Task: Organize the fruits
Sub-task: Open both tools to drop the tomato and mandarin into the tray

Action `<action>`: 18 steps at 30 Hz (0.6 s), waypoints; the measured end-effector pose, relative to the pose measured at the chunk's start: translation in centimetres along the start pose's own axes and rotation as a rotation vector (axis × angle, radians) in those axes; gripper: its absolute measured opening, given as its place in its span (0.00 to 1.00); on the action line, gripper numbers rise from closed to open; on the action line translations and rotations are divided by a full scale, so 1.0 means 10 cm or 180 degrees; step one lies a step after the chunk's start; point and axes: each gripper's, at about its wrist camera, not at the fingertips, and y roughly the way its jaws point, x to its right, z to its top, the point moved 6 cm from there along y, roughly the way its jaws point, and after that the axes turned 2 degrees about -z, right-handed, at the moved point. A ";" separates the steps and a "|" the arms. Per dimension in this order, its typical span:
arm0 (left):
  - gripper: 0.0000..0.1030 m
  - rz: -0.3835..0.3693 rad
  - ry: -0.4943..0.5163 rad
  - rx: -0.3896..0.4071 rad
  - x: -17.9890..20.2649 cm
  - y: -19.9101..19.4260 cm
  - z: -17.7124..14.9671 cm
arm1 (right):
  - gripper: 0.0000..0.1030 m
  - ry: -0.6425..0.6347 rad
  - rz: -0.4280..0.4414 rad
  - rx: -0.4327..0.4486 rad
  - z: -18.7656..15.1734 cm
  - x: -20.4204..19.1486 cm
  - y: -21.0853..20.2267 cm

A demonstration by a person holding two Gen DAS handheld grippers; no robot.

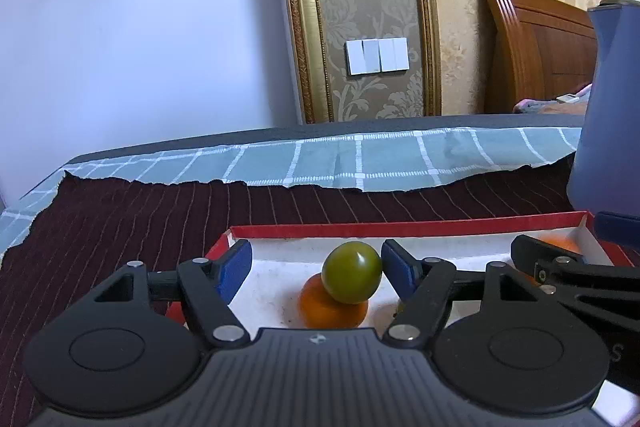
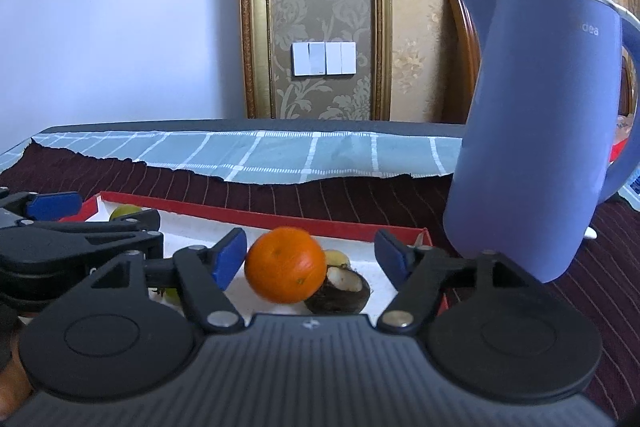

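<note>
A shallow white box with a red rim (image 1: 400,229) lies on the dark striped cloth and holds the fruit. My left gripper (image 1: 318,267) is open over the box. A round green fruit (image 1: 352,273) sits between its blue pads, close against the right pad and clear of the left one, above an orange (image 1: 332,311). My right gripper (image 2: 312,259) is open too. An orange (image 2: 285,265) sits between its pads, near the left pad and well apart from the right one. Behind this orange lie a dark halved fruit with white flesh (image 2: 338,291) and a pale green one (image 2: 338,257).
A tall blue kettle (image 2: 532,131) stands just right of the box, close to the right gripper. A checked teal cloth (image 1: 360,159) covers the far part of the table. Another orange (image 1: 560,245) lies in the box's far right corner. A wooden headboard (image 1: 532,47) stands beyond.
</note>
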 end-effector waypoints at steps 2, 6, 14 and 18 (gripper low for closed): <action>0.69 -0.0010 0.0012 -0.0027 0.00 0.00 -0.01 | 0.68 -0.0012 -0.0010 0.0014 0.00 0.00 -0.01; 0.74 0.0031 0.0048 -0.0062 0.00 -0.01 -0.04 | 0.73 0.0037 -0.0011 0.0031 -0.01 0.03 -0.03; 0.74 0.0033 -0.0016 -0.0133 -0.03 -0.11 -0.01 | 0.74 0.0137 0.0015 0.0126 -0.03 0.08 -0.18; 0.74 0.0009 0.0006 -0.0128 -0.04 -0.23 -0.03 | 0.75 0.0182 0.0000 0.0114 -0.08 0.11 -0.22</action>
